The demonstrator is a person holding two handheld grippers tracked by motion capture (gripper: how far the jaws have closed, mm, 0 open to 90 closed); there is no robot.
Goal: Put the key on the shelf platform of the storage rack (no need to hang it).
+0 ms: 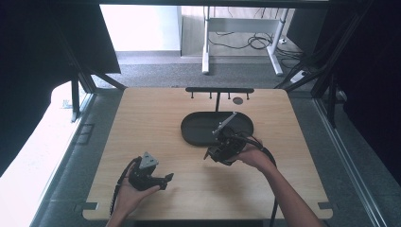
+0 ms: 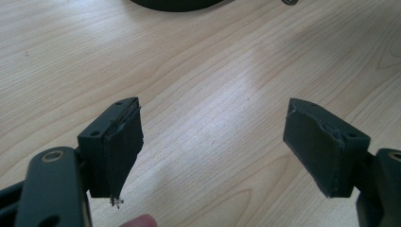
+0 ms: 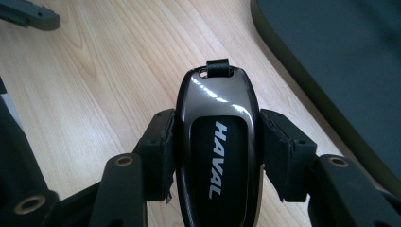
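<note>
The right gripper [image 3: 215,151] has its jaws clamped on a glossy dark car key fob [image 3: 217,142] lettered HAVAL, one pad pressed against each long side of it. The fob lies lengthwise between the jaws, its far end reaching out past their tips; a small black strap loop [image 3: 218,67] sits at that end. Under the jaws is the light wooden bench [image 3: 118,71], and just beyond and to one side of them runs the rim of a dark oval tray [image 3: 331,56].

In the high view the right gripper [image 1: 226,147] hovers at the near edge of the tray [image 1: 198,130], held by the person's right hand [image 1: 255,156]. Behind the tray a black rack with small hooks [image 1: 219,90] stands on a thin post.

The left gripper [image 2: 213,142] has its jaws wide apart with nothing between them, only bare bench [image 2: 213,94] below. A fingertip [image 2: 139,221] shows at the bottom edge beneath the jaws. Far ahead of the jaws, a sliver of the tray [image 2: 175,4] edge is visible. From above, the left gripper [image 1: 165,178] rests low in the left hand [image 1: 125,196], well apart from the fob and the tray.
</note>
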